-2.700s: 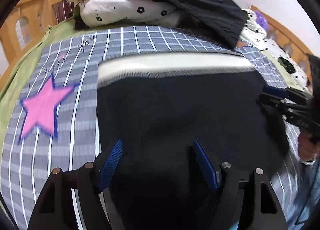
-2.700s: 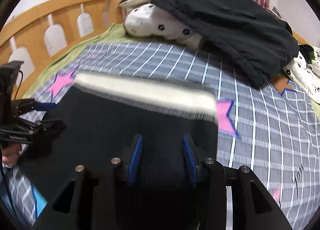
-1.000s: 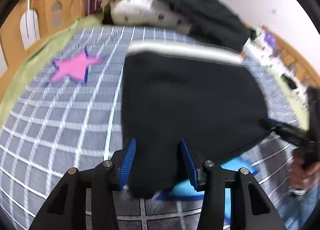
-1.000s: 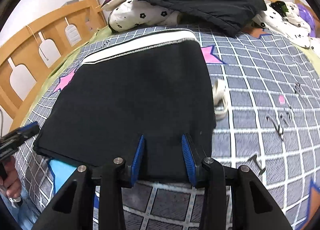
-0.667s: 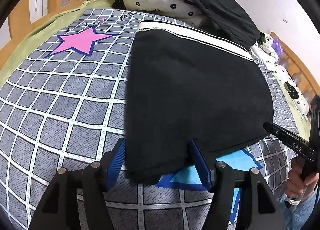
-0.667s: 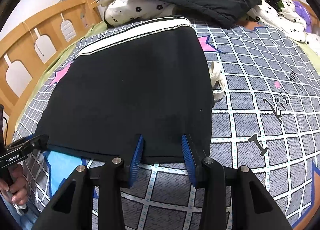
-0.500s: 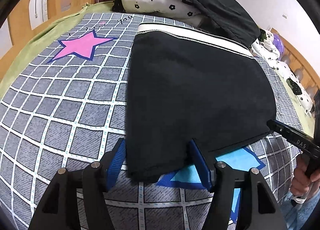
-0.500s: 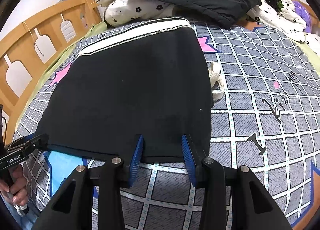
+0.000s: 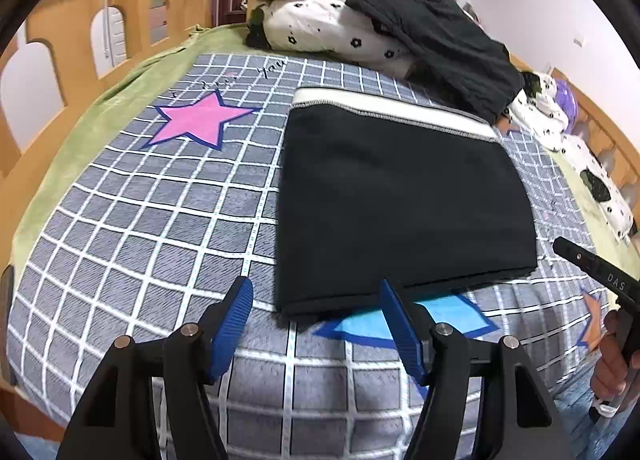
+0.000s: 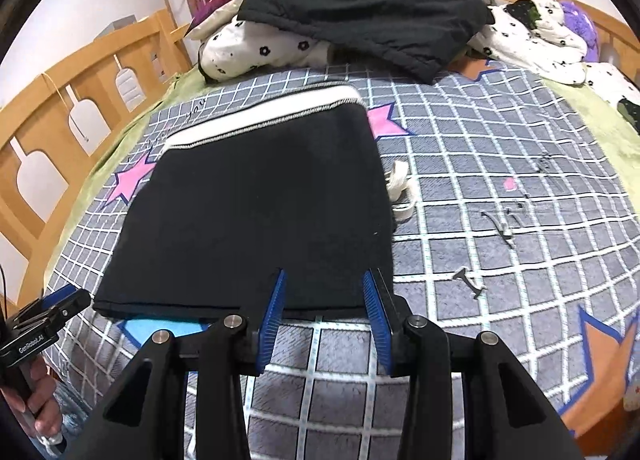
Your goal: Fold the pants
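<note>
The black pants (image 9: 400,200) with a white waistband (image 9: 392,108) lie folded flat into a rectangle on the checked bedspread; they also show in the right wrist view (image 10: 256,220). My left gripper (image 9: 316,296) is open and empty, just short of the fold's near left corner. My right gripper (image 10: 326,284) is open, with its fingertips at the near edge of the fold, and holds nothing. A white drawstring (image 10: 400,188) sticks out at the pants' right side.
A pile of flowered bedding (image 9: 332,28) and a black garment (image 9: 436,40) lies at the head of the bed. Wooden bed rails (image 9: 80,32) run along the left side. More bedding (image 10: 536,36) lies at the far right.
Both grippers have let go of the pants and pulled back toward the near edge. The left gripper has opened wider and moved clear of the cloth.
</note>
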